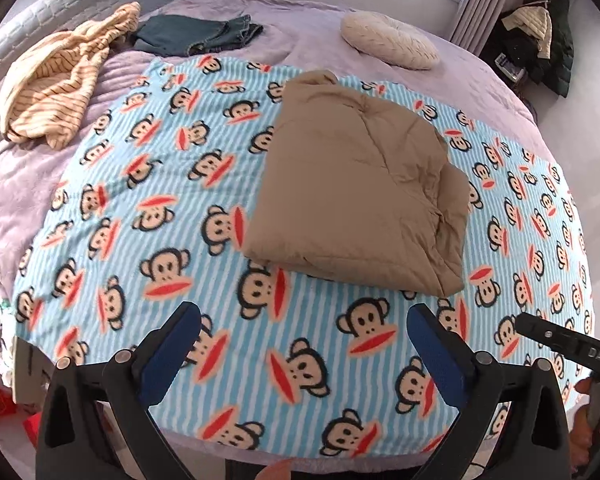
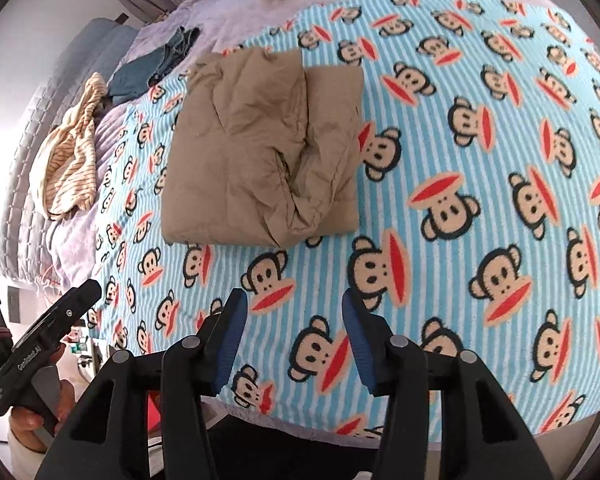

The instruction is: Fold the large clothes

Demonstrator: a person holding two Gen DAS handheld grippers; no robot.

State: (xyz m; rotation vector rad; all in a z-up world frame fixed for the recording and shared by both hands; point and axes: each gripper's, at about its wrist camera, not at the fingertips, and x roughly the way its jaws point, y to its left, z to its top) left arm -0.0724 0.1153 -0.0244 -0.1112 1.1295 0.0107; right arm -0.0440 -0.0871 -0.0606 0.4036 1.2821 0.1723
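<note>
A tan padded garment (image 1: pixel 356 184) lies folded into a thick rectangle on the blue striped monkey-print blanket (image 1: pixel 180 184); it also shows in the right wrist view (image 2: pixel 260 148), with a rumpled fold on its right side. My left gripper (image 1: pixel 304 320) is open and empty, held above the blanket's near edge, short of the garment. My right gripper (image 2: pixel 294 308) is open and empty, also over the near blanket, short of the garment. Each gripper's body shows at the edge of the other's view.
A cream striped garment (image 1: pixel 56 80) and folded dark jeans (image 1: pixel 196 34) lie at the far left on the lilac bedspread (image 1: pixel 28 184). A round cream cushion (image 1: pixel 388 40) sits at the far side. Coats (image 1: pixel 540 36) hang by the curtain at right.
</note>
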